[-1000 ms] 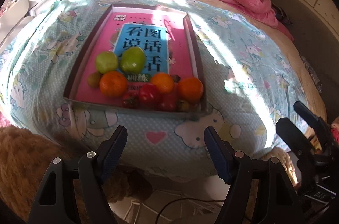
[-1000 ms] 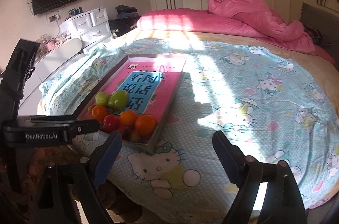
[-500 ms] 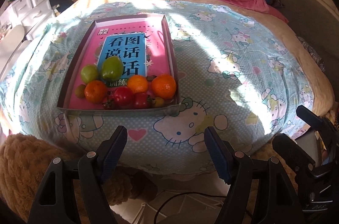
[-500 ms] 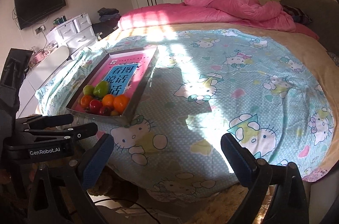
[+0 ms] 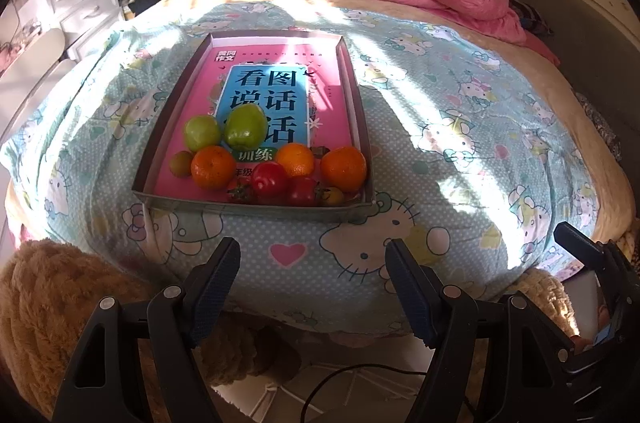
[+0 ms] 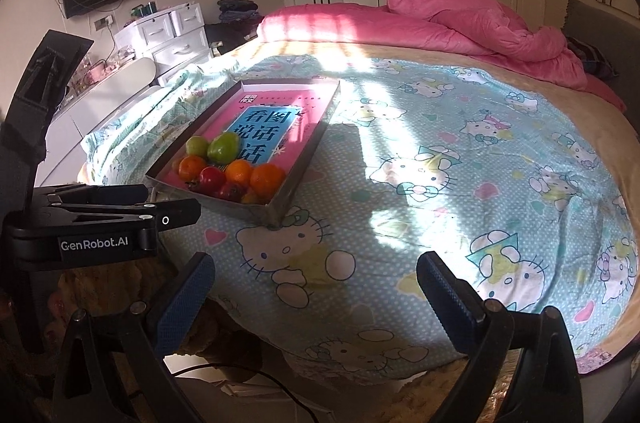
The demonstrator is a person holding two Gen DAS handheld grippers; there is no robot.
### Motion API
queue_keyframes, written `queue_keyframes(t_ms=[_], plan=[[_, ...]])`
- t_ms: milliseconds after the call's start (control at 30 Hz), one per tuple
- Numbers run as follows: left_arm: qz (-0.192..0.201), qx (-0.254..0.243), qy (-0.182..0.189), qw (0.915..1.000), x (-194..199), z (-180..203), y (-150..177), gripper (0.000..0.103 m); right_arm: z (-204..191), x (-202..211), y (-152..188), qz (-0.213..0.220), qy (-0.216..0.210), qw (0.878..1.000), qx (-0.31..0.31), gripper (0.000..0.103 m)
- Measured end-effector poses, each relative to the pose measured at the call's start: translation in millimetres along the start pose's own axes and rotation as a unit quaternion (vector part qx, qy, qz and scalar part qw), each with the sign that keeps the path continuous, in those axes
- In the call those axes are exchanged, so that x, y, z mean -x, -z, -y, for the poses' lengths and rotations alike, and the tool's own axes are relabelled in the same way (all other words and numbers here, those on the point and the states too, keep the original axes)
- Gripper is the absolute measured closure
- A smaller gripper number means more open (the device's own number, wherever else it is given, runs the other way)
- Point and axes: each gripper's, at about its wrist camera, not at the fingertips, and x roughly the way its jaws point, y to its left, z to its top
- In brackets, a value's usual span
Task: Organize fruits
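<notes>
Green, orange and red fruits, clustered at the near end of a shallow tray [image 5: 362, 127] on the bed.
Two green fruits [image 5: 245, 127] side by side, glossy, farthest into the tray from its near wall; the right one larger.
Three oranges [image 5: 213, 167] in a row just nearer than the green pair, skins dimpled, evenly orange.
Red tomatoes [image 5: 269, 179] between and in front of the oranges, against the tray's near wall; a small olive-coloured fruit [image 5: 181, 163] at the row's left end.
Tray lined with a pink book cover bearing a blue panel with Chinese characters.
Bed sheet [image 5: 460, 143]: pale blue, cartoon-cat print, sunlit patches right of the tray.
Left hand-held gripper [image 5: 312, 277]: jaws partly apart, holding nothing, short of the tray's near wall.
Right hand-held gripper [image 6: 316, 281]: jaws spread wide, holding nothing, right of the tray.
</notes>
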Motion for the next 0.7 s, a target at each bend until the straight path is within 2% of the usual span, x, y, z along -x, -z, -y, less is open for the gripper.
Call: queue_keyframes(t_ms=[233,700], plan=[[0.004,0.011,-0.008,0.9999,-0.1,-6.3,-1.6,0.027,3.9,1.5,-1.3,0.005,0.003,1.0,-0.009,0.001],[0.009,0.004,-0.014,0.9999,0.6,-7.0,-1.9,0.027,10.5,-1.3,-2.0,0.002,0.008,1.0,-0.028,0.001]])
